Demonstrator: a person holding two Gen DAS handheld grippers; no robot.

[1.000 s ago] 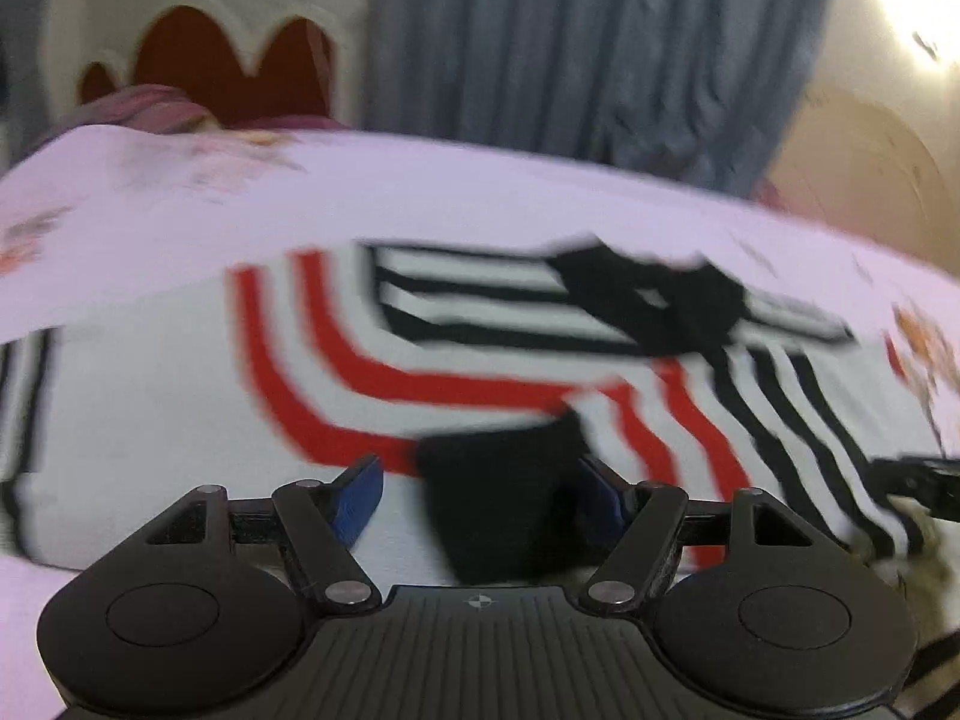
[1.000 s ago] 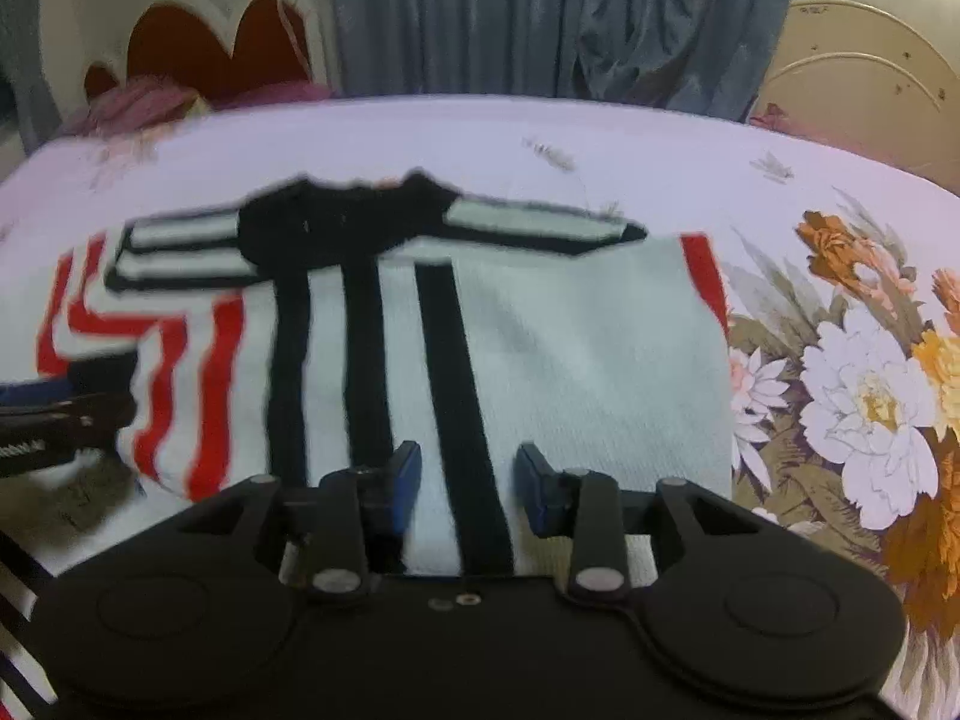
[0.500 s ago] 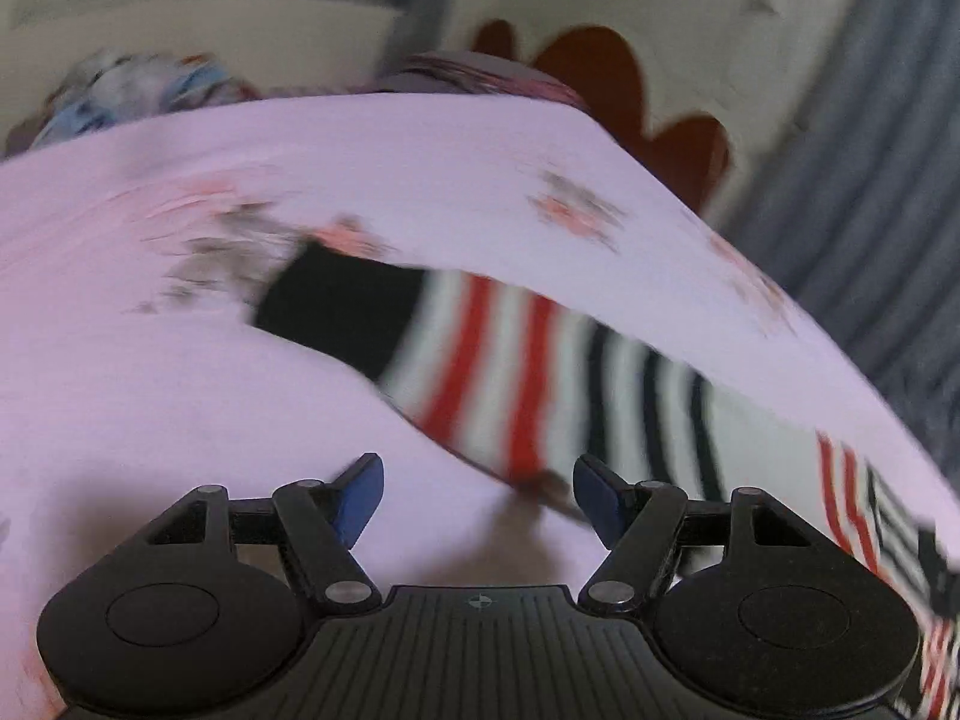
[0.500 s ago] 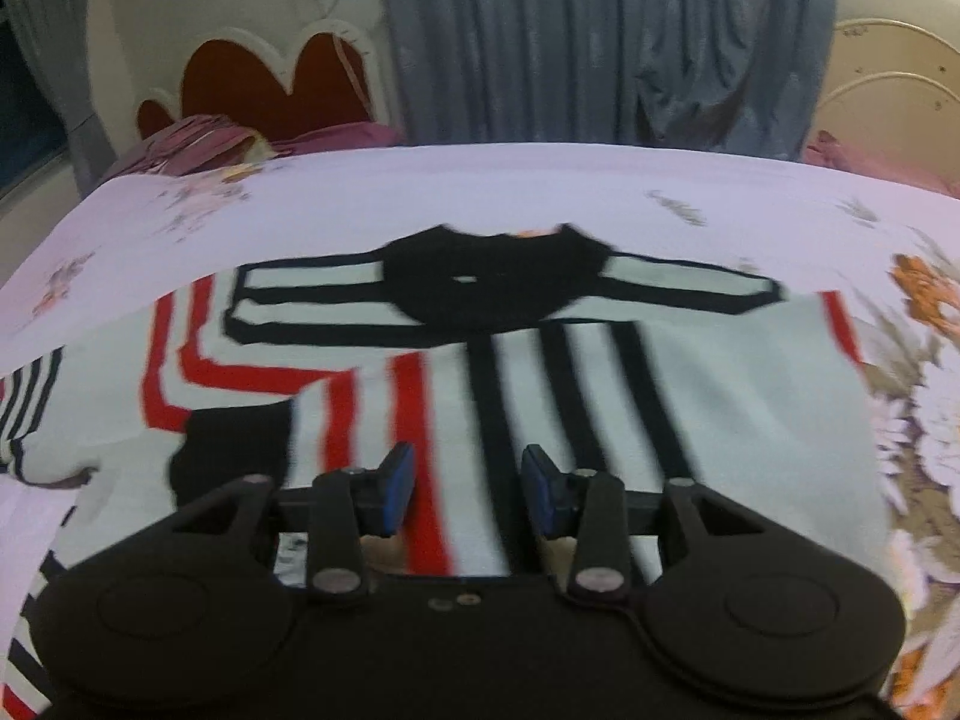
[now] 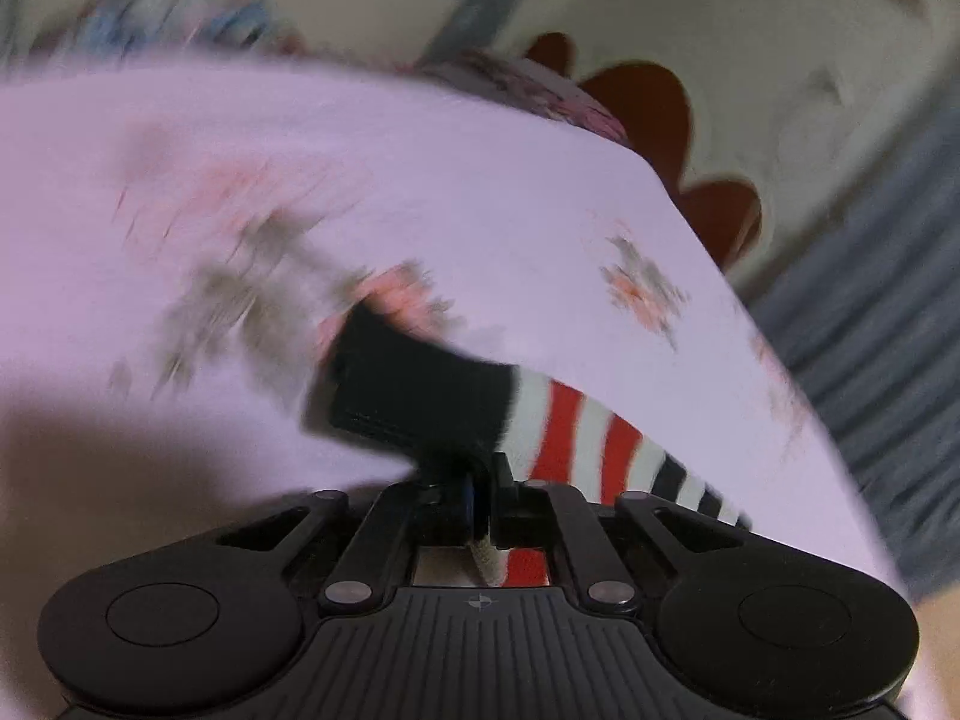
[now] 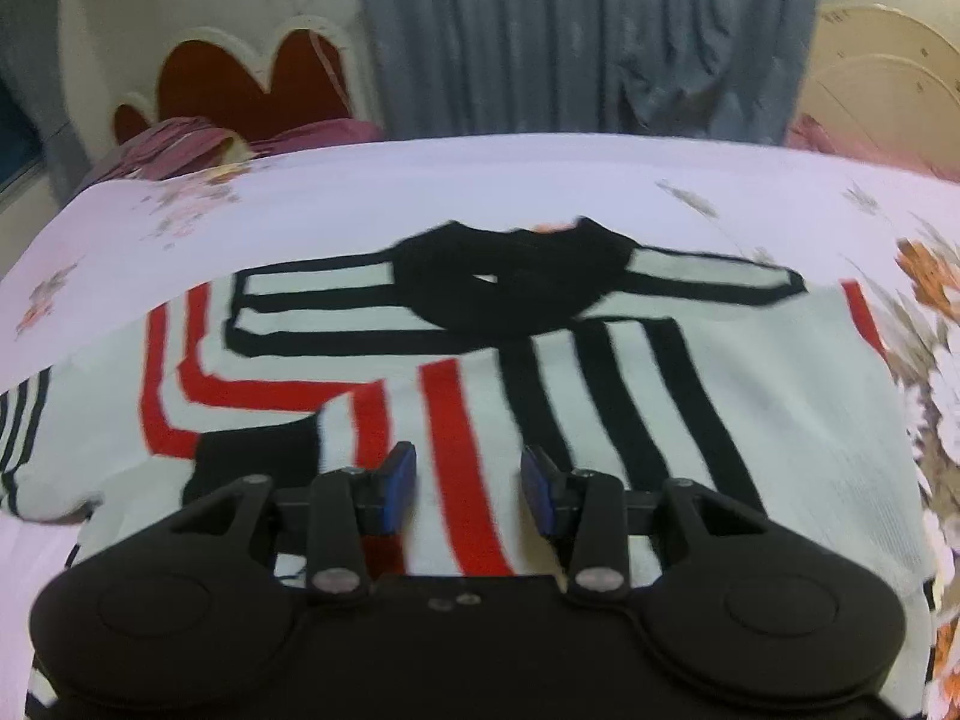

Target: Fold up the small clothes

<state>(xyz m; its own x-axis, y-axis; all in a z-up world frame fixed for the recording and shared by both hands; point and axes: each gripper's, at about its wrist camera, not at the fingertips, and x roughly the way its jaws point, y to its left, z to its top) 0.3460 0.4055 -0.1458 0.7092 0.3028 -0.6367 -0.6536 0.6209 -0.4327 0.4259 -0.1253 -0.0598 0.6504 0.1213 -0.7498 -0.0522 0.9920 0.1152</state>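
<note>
We find the left hand-held gripper (image 5: 480, 501) clamped on the sweater's sleeve (image 5: 540, 432), presumably to fold it inward; the right hand-held gripper (image 6: 468, 489) hovers wide above the sweater (image 6: 750, 396) on the bed (image 6: 420, 180)

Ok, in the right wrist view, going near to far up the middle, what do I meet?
Right tool, open → striped sweater body → black collar → pink floral bedsheet → grey curtain.
</note>
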